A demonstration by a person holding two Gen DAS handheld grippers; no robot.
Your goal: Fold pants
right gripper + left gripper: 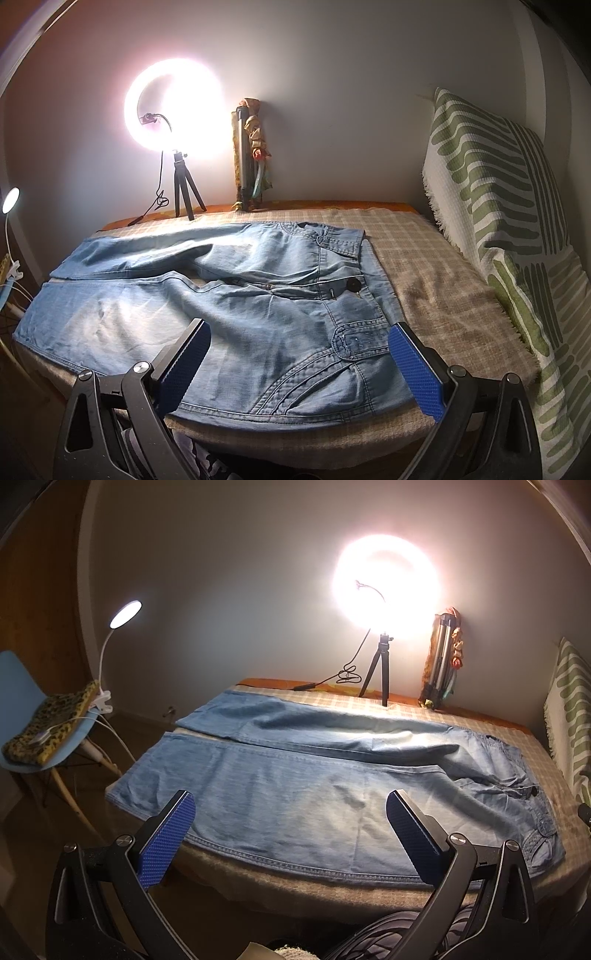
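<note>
Light blue jeans (295,775) lie spread flat on a checked blanket, legs pointing left and waistband to the right. The waistband with its dark button (354,285) shows in the right wrist view, the jeans (229,295) filling the middle. My left gripper (290,808) hangs open over the near leg by the front edge, nothing between its blue pads (170,834). Above the hip pocket area near the front edge, my right gripper (299,336) is open as well and holds nothing.
A lit ring light on a tripod (380,672) and a folded tripod (247,166) stand at the far edge by the wall. A green-striped cushion (517,229) leans at the right. A blue chair (33,709) with a clip lamp (125,614) stands left of the bed.
</note>
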